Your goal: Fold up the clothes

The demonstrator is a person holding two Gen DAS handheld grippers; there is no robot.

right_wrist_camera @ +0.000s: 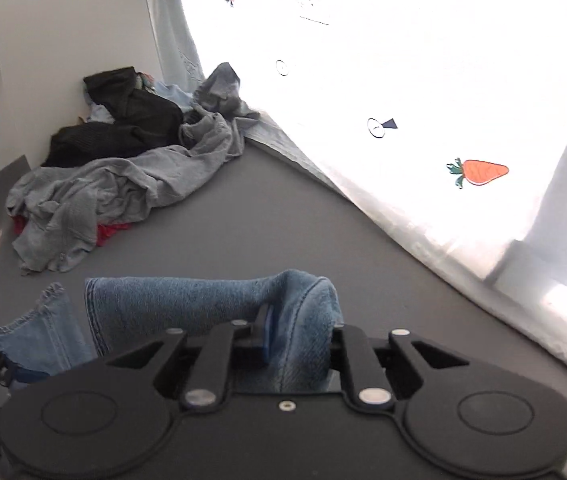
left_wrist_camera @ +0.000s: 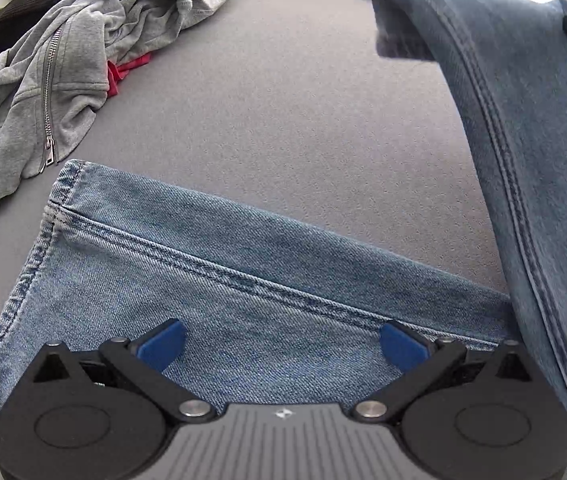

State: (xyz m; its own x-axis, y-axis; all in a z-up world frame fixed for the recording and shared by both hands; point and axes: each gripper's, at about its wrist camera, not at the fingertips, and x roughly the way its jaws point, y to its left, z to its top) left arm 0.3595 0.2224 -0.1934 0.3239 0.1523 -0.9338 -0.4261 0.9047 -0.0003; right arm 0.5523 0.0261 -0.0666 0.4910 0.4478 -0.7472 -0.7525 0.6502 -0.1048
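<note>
Light blue jeans (left_wrist_camera: 219, 272) lie on the grey table (left_wrist_camera: 283, 100). One leg end with its hem lies flat under my left gripper (left_wrist_camera: 282, 344), which is open just above the denim, blue pads (left_wrist_camera: 163, 344) wide apart. Another part of the jeans (left_wrist_camera: 523, 140) hangs lifted at the right of the left wrist view. My right gripper (right_wrist_camera: 283, 336) is shut on a fold of the jeans (right_wrist_camera: 303, 320) and holds it above the table. The flat leg end (right_wrist_camera: 31, 336) shows at the lower left of the right wrist view.
A pile of clothes sits at the far left of the table: a grey zip hoodie (left_wrist_camera: 55, 80), something red (left_wrist_camera: 123, 72) under it, black garments (right_wrist_camera: 123, 120). A white cloth with carrot prints (right_wrist_camera: 483, 172) runs along the table's far edge. A white wall (right_wrist_camera: 63, 40) stands behind the pile.
</note>
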